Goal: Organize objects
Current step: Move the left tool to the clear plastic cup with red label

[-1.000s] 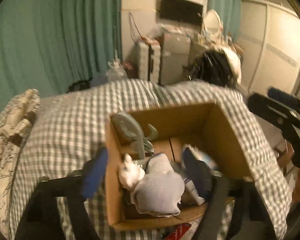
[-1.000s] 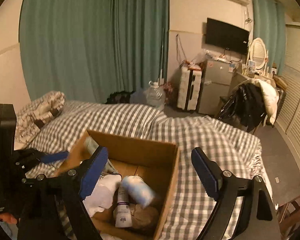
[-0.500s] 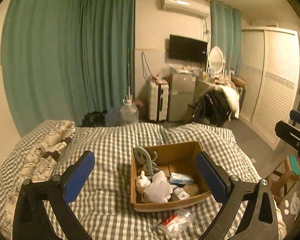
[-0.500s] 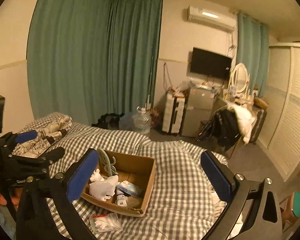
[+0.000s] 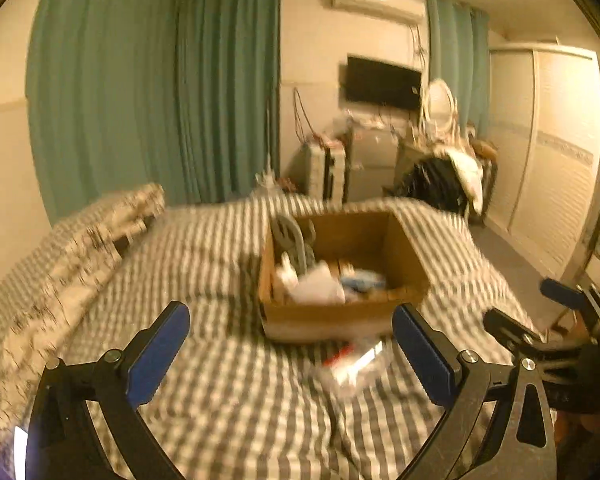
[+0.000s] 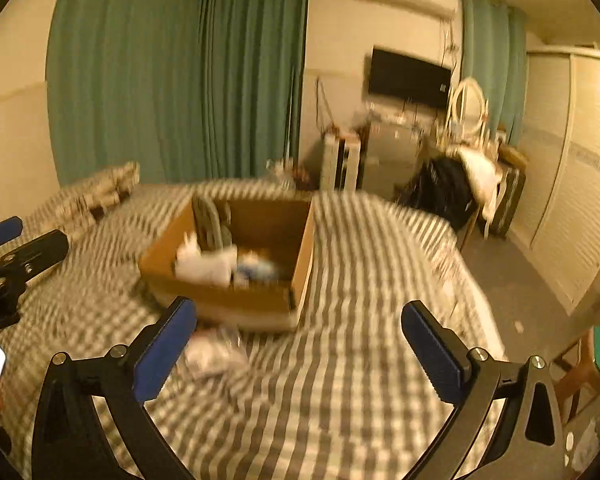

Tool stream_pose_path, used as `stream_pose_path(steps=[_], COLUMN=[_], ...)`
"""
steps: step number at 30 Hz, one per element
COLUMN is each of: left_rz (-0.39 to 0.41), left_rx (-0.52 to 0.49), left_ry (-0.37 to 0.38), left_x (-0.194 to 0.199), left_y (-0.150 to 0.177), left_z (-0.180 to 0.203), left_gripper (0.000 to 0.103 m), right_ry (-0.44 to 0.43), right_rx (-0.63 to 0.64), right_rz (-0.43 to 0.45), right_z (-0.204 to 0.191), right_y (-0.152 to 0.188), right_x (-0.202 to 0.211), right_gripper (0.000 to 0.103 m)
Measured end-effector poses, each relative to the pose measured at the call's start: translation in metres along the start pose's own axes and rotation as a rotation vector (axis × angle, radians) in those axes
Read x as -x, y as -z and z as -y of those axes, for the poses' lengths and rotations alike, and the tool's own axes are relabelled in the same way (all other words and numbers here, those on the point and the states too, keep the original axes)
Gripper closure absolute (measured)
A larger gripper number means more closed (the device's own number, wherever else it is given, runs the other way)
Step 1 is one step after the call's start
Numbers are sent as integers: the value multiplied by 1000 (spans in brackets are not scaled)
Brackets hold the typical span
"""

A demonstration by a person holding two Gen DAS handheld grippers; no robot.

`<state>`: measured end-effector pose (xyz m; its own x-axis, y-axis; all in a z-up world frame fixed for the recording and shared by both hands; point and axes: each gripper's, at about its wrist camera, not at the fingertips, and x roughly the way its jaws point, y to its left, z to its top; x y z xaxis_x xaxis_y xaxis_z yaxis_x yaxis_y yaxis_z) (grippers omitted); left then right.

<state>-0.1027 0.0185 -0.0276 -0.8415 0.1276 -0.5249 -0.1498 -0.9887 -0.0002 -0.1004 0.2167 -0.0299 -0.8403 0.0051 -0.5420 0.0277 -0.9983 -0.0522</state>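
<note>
A: Where do we see the cardboard box [image 5: 342, 280]?
B: On the checked bedspread [image 5: 220, 392], ahead of our left gripper [image 5: 290, 350] and right gripper [image 6: 300, 350], both spread wide and empty.
A: Its look?
B: Open-topped, blurred, holding white and blue items; a clear packet [image 5: 354, 364] lies just before it.

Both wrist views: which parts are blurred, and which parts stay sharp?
Left wrist view: the cardboard box and checked blanket smear with motion, while the left claw is crisp. Right wrist view: same smear on the box; the right claw is sharp.
</note>
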Motion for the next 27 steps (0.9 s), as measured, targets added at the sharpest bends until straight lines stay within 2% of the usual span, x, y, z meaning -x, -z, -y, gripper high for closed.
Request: stream_pose_path(steps=[2, 5, 10, 15, 21, 27], left_rz=[-51, -112, -148, -155, -202, -294], left_rx=[-26, -51, -31, -73, -116, -179], left_ry=[2, -10, -5, -12, 7, 53], left_x=[-13, -29, -42, -53, -91, -135], left_y=[15, 29, 31, 23, 21, 39], left_z=[6, 12, 14, 23, 38, 57], left_gripper=[0, 0, 0, 0, 0, 0], right_ry=[-10, 23, 30, 30, 37, 30], right_rx=[-5, -9, -16, -10, 11, -20], right_rz=[-48, -85, -131, -132, -139, -194], right_z=[-1, 1, 5, 9, 11, 21], right_y=[8, 12, 24, 17, 15, 27], right_x=[-14, -28, -42, -45, -52, -69], right_gripper=[0, 0, 0, 0, 0, 0])
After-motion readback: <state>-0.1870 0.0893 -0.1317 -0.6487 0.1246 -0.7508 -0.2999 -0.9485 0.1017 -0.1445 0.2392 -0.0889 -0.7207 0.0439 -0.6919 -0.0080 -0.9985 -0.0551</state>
